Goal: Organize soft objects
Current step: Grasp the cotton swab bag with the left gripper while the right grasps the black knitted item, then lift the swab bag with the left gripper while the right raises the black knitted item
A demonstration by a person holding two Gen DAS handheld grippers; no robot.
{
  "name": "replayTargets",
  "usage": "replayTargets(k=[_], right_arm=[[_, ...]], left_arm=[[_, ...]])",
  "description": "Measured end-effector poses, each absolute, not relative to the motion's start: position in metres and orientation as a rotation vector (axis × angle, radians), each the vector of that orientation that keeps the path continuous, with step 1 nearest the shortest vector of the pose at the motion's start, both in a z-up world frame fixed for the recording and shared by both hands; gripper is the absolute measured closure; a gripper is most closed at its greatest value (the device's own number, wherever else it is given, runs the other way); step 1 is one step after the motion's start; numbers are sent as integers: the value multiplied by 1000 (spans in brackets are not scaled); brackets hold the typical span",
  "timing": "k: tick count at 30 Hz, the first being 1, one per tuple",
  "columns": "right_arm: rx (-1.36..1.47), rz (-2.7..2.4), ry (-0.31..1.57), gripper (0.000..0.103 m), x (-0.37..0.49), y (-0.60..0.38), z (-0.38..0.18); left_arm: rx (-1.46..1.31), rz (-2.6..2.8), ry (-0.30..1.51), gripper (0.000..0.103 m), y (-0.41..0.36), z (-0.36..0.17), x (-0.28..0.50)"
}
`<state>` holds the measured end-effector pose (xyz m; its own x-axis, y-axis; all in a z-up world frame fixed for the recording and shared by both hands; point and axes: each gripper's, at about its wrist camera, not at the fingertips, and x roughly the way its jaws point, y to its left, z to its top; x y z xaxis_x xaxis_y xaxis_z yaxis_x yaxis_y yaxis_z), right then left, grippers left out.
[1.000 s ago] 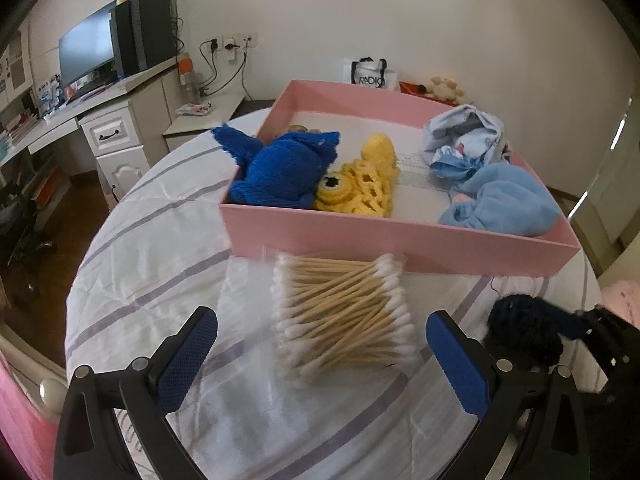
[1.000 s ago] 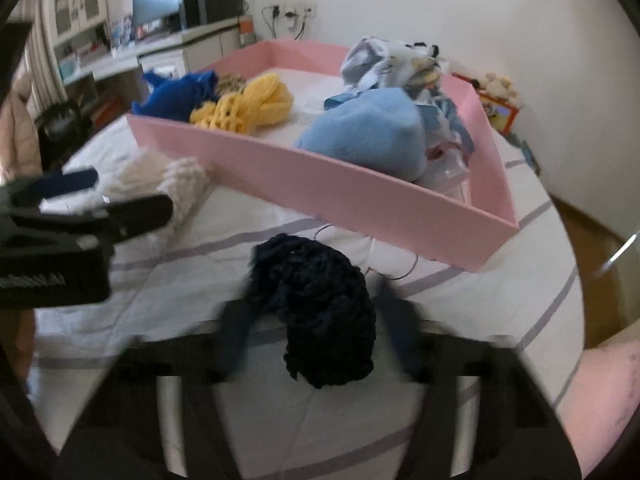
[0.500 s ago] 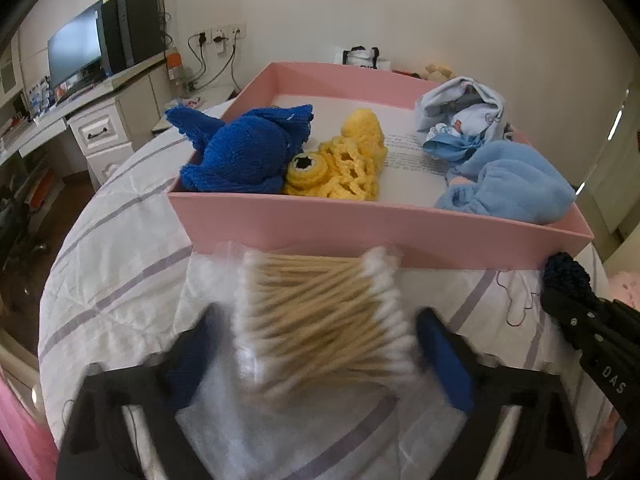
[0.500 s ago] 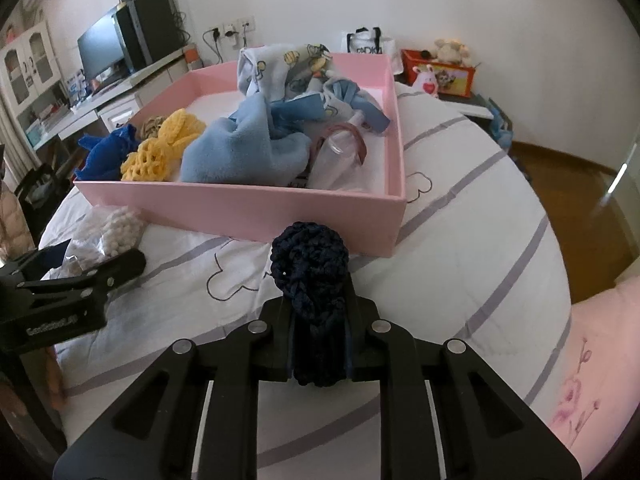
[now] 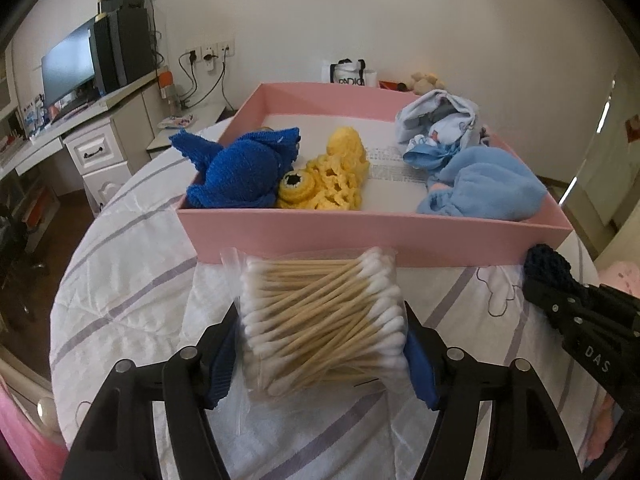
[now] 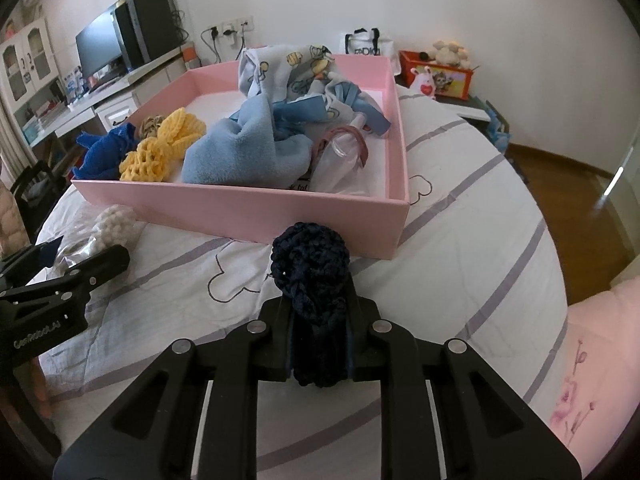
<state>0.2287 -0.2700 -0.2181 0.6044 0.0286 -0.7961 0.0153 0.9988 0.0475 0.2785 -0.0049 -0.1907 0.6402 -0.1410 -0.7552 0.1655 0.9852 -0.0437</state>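
Note:
My left gripper is shut on a clear bag of cotton swabs, just in front of the pink box. My right gripper is shut on a dark navy crocheted piece and holds it above the bedcover, near the box's front right corner. The navy piece also shows in the left wrist view. In the box lie a blue knitted toy, a yellow crocheted piece, a light blue fleece and printed cloth.
The box stands on a white bedcover with purple stripes. A bagged pink band lies in the box's right end. A desk with monitor and drawers stands at the left. The left gripper shows at the right wrist view's left edge.
My left gripper has closed from wide open onto the bag of cotton swabs. My right gripper has closed on the navy piece and lifted it toward the box's right corner.

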Motion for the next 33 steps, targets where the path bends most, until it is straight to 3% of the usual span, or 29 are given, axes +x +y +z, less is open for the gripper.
replayTargets(k=[14,33], right_arm=[[50,16,852,86,204,-263,-185],[10,36,663,86,119,-235,-108]], left_arm=[[37,-166,798,37,-2,-158,245],[32,-174,593,36,11,-80,126]])
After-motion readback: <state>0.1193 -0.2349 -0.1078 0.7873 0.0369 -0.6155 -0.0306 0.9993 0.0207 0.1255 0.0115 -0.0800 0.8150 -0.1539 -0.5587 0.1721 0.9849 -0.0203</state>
